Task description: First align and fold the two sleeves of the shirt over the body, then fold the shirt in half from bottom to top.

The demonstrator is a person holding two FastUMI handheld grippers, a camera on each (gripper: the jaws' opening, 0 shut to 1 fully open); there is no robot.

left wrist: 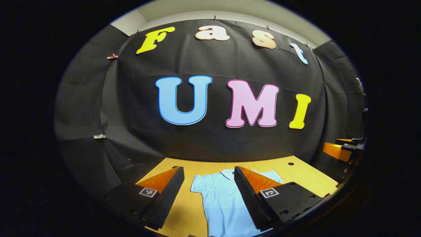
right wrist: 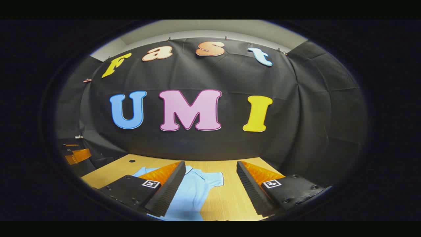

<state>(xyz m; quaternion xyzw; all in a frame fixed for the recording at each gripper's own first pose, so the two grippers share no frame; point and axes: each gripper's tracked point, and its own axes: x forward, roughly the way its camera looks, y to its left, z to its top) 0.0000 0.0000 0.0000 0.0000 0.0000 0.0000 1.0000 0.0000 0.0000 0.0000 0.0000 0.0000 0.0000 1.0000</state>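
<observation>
A light blue short-sleeved shirt (left wrist: 218, 197) lies flat on the wooden table (left wrist: 289, 171), collar toward the far wall and both sleeves spread out. In the left gripper view my left gripper (left wrist: 209, 172) hovers open above it, one finger over bare wood by the left sleeve, the other over the shirt's right half. The right gripper view shows the shirt (right wrist: 194, 192) with its right sleeve reaching out. My right gripper (right wrist: 210, 166) stands open over that sleeve's side and the table (right wrist: 227, 197), holding nothing.
The table has a small round hole near each far corner (left wrist: 290, 163) (right wrist: 132, 161). The other gripper shows far off at each view's edge (left wrist: 343, 148) (right wrist: 74, 153). Black cloth walls close in the back and sides.
</observation>
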